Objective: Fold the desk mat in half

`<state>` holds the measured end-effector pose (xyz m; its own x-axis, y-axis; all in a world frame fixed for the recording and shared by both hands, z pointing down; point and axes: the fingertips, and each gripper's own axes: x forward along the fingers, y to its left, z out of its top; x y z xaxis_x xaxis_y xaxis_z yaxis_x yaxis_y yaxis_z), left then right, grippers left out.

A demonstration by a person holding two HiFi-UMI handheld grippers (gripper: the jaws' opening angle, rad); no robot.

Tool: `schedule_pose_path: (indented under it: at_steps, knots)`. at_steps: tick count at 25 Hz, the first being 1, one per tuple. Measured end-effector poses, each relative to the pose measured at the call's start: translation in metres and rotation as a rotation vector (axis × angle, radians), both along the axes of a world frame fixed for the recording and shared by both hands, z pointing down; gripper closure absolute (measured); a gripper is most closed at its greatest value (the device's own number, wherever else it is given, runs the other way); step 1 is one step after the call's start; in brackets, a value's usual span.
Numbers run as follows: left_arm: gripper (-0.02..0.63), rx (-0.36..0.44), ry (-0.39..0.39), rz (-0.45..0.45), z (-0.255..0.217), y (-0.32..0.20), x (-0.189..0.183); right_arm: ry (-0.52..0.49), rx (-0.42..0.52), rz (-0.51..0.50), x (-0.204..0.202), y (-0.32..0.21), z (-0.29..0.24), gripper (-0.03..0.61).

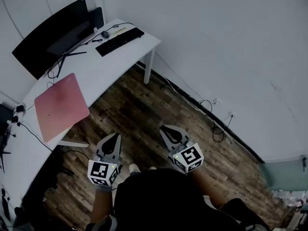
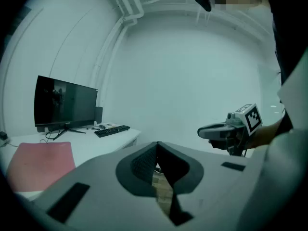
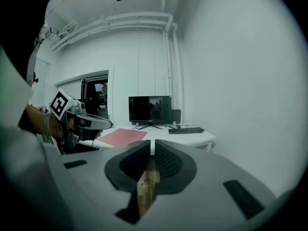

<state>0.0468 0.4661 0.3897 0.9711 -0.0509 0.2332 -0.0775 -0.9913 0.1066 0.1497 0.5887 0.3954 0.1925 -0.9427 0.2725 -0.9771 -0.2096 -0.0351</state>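
Showing the desk mat (image 1: 60, 105) overhanging the desk (image 1: 103, 73): head view alone.

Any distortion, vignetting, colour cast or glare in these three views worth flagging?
Head view: sharp, mildly bowed, desk mat evenly lit without glare. Left gripper view: strong fisheye, black corners, greenish cast, mosaic patch at top edge. Right gripper view: same fisheye and dark rim; faint reflections on the monitor.

A white surface (image 1: 103, 64) stood on a wood floor (image 1: 139, 114). A pink mat (image 1: 60, 105) lay flat towards its 7 o'clock end, one corner past the edge. At the 1 o'clock end lay a keyboard (image 1: 119, 41), with a mouse (image 1: 105, 34) at its 10 o'clock. A monitor (image 1: 50, 35) stood at the keyboard's 9 o'clock, with cables (image 1: 60, 64) trailing from it.
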Motion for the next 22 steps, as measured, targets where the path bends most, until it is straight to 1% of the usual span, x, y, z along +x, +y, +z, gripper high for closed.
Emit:
schedule_pose_path:
  at_steps: [4,7,10,13,18,22]
  knots:
    - [0.606,-0.007,-0.003,-0.015,0.005,-0.022,-0.01,0.004,0.0,-0.003,-0.005,-0.021,0.001,0.54]
    - [0.606,-0.012,-0.006,-0.017,0.008,-0.041,-0.016,-0.013,-0.022,0.006,-0.011,-0.039,0.005,0.539]
    - [0.606,-0.024,-0.011,-0.024,0.013,-0.062,-0.024,-0.007,-0.038,0.012,-0.017,-0.058,0.01,0.538]
    - [0.606,-0.03,-0.017,-0.021,0.021,-0.081,-0.032,-0.025,-0.028,0.021,-0.021,-0.075,0.012,0.538]
    - [0.606,-0.059,-0.073,-0.024,0.044,-0.105,-0.041,-0.004,-0.053,0.012,-0.027,-0.097,0.019,0.537]
    - [0.606,-0.08,-0.094,-0.046,0.056,-0.119,-0.043,-0.024,-0.072,0.008,-0.021,-0.112,0.03,0.537]
